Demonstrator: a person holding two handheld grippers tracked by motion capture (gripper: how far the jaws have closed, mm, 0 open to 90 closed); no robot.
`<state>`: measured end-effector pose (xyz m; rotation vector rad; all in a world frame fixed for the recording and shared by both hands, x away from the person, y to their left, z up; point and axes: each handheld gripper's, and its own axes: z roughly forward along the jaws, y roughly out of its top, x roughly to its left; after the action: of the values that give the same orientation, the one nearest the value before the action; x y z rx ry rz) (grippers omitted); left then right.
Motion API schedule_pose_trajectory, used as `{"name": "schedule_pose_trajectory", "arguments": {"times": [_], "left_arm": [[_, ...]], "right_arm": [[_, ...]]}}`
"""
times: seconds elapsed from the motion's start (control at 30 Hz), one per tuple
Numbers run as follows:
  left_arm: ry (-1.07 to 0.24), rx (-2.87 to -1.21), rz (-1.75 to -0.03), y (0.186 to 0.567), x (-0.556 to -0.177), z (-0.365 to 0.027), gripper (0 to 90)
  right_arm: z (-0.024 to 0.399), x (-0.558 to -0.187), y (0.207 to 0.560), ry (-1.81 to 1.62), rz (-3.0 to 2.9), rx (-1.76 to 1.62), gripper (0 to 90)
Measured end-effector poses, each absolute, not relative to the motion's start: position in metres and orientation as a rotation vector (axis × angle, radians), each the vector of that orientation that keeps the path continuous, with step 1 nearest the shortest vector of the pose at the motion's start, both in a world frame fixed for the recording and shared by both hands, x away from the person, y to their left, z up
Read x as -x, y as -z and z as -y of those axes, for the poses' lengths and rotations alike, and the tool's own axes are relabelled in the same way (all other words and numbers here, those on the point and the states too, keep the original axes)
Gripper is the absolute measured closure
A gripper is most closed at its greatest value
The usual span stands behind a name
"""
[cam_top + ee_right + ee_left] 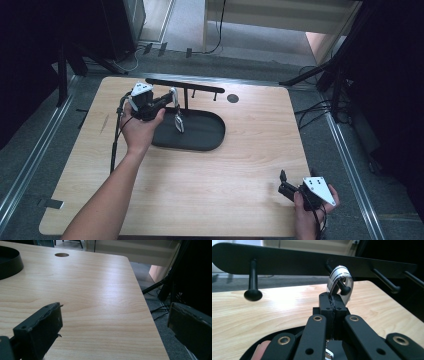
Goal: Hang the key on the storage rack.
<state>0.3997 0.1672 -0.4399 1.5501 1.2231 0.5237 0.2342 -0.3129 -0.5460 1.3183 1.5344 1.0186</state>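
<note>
A black rack has a crossbar (185,86) (287,262) with several knobbed pegs, standing on a dark oval base (200,135). A silver metal band (174,94) (339,277) with dark stripes loops over one peg (343,288); part of it hangs down over the base. My left gripper (167,101) (333,302) is shut on the band just below the peg, its jaws pressed together. My right gripper (282,182) (115,322) sits low over the table's front right corner, open, with nothing between its jaws.
The light wooden table (240,165) has a round hole (232,98) (61,255) behind the rack. The base's rim (10,262) shows far left in the right gripper view. Dark stands and cables lie on the floor to the right (320,107).
</note>
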Motion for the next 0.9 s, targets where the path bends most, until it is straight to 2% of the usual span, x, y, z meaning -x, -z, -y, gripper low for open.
{"name": "schedule_pose_trajectory", "arguments": {"times": [0.23,0.33,0.37,0.43,0.5,0.53,0.6,0.67,0.73,0.83,0.9], "left_arm": [[-0.621,-1.583,-1.234,0.446,-0.402,-0.159,89.0],[-0.661,-1.62,-1.191,0.45,-0.399,-0.156,78.8],[-0.658,-1.623,-1.185,0.452,-0.398,-0.156,73.6],[-0.642,-1.633,-1.175,0.456,-0.397,-0.157,70.6],[-0.533,-1.631,-1.208,0.458,-0.395,-0.161,71.3],[-0.529,-1.625,-1.207,0.46,-0.393,-0.164,68.8],[-0.602,-1.601,-1.162,0.463,-0.389,-0.169,54.9],[-0.633,-1.575,-1.156,0.464,-0.384,-0.178,47.4],[-0.622,-1.557,-1.169,0.464,-0.379,-0.184,37.6],[-0.611,-1.577,-1.231,0.463,-0.369,-0.192,15.7],[-0.617,-1.572,-1.239,0.465,-0.358,-0.199,14.0]], "right_arm": [[0.313,-0.234,0.546,-1.022,-1.535,-1.318,0.0],[0.313,-0.234,0.546,-1.023,-1.534,-1.315,0.0],[0.313,-0.234,0.546,-1.022,-1.534,-1.316,0.0],[0.313,-0.234,0.546,-1.019,-1.536,-1.319,0.0],[0.313,-0.234,0.546,-1.016,-1.537,-1.313,0.0],[0.313,-0.234,0.546,-1.015,-1.537,-1.313,0.0],[0.313,-0.235,0.546,-1.014,-1.537,-1.313,0.0],[0.312,-0.234,0.546,-1.014,-1.538,-1.316,0.0],[0.312,-0.235,0.546,-1.01,-1.54,-1.313,0.0],[0.312,-0.235,0.546,-1.006,-1.543,-1.307,0.0],[0.312,-0.235,0.546,-1.005,-1.543,-1.307,0.0]]}}
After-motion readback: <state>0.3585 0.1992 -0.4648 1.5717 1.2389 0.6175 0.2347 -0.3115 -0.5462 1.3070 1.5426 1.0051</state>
